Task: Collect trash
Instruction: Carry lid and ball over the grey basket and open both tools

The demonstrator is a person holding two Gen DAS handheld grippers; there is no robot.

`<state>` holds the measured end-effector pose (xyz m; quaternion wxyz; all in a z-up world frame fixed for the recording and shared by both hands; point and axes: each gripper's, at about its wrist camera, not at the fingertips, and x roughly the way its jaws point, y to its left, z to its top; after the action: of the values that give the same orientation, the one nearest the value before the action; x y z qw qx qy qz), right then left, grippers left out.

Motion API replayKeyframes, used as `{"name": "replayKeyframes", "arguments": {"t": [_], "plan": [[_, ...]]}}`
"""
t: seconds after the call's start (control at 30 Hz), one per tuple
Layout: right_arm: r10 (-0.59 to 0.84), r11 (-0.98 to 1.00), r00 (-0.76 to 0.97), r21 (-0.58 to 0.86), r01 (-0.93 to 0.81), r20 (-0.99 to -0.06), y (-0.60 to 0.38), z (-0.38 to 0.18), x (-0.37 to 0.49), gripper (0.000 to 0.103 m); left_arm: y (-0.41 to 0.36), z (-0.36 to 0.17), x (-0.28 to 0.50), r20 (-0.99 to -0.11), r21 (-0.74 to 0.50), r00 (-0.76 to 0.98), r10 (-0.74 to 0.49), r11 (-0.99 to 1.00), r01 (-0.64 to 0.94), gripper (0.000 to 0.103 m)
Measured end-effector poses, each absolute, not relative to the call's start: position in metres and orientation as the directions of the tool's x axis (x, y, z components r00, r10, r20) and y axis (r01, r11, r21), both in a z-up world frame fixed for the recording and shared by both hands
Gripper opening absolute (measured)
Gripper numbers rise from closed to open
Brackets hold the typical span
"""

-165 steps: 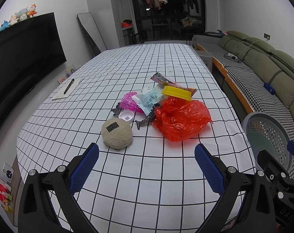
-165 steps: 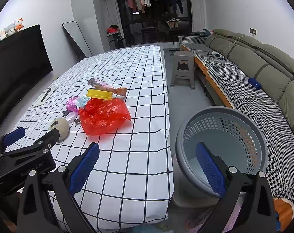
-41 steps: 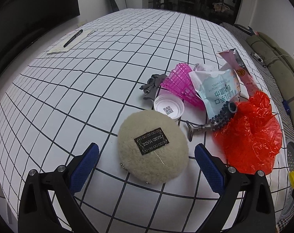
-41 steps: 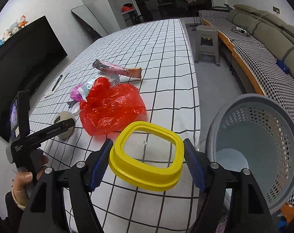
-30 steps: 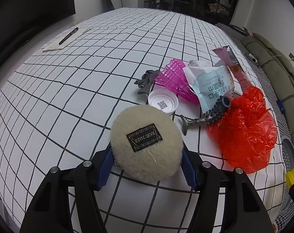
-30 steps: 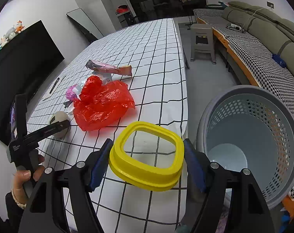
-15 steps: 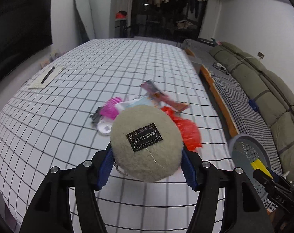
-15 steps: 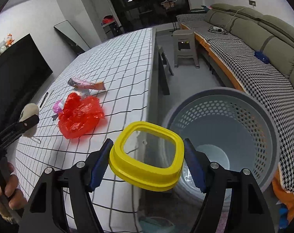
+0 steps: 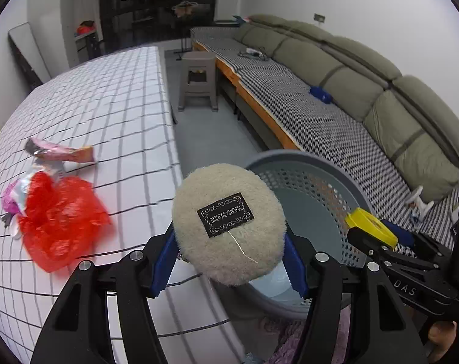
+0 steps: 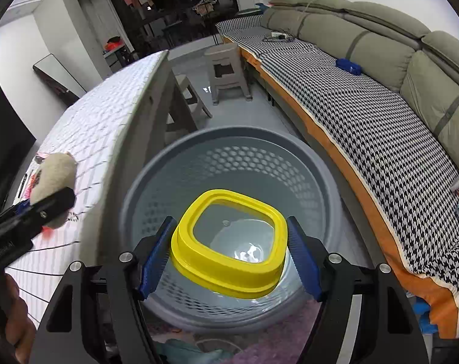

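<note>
My left gripper [image 9: 229, 257] is shut on a round beige fluffy pad [image 9: 226, 227] with a black label, held in the air at the table's edge beside the grey perforated basket [image 9: 326, 188]. My right gripper [image 10: 229, 254] is shut on a yellow-rimmed clear lid [image 10: 229, 242], which hangs right over the open basket [image 10: 229, 151]. In the left wrist view the yellow lid [image 9: 370, 226] and right gripper show at the basket's far rim. On the checked table [image 9: 108, 106] lie a red plastic bag [image 9: 59, 212], a pink wrapper [image 9: 59, 151] and other scraps.
A grey plastic stool [image 9: 197, 82] stands on the floor beyond the basket. A long olive sofa with a houndstooth cover [image 9: 335, 121] runs along the right. The table's edge [image 10: 132, 139] stands close to the basket's left. A hand [image 10: 14, 318] holds the left gripper.
Both grippers swung right, off the table toward the basket. The fluffy pad now hangs at the table's edge, and the yellow lid has come over the basket's opening.
</note>
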<state>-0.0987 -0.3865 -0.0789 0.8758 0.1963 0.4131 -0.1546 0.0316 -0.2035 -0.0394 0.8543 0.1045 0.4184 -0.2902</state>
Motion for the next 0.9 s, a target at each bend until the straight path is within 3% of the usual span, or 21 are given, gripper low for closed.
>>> {"name": "replayKeyframes", "arguments": {"t": [0.23, 0.43, 0.9], "plan": [[-0.087, 0.874, 0.597, 0.226, 0.43, -0.797, -0.404, -0.096, -0.098, 0.07, -0.226, -0.059, 0.026, -0.805, -0.055, 0.444, -0.394, 0.794, 0.605, 0.063], [-0.076, 0.871, 0.604, 0.241, 0.427, -0.793, -0.41, -0.098, -0.093, 0.071, -0.228, -0.06, 0.025, -0.801, -0.046, 0.458, -0.386, 0.802, 0.595, 0.076], [-0.127, 0.845, 0.633, 0.251, 0.472, -0.764, -0.421, -0.093, -0.102, 0.076, -0.221, -0.057, 0.026, -0.799, -0.051, 0.473, -0.372, 0.825, 0.563, 0.077]]}}
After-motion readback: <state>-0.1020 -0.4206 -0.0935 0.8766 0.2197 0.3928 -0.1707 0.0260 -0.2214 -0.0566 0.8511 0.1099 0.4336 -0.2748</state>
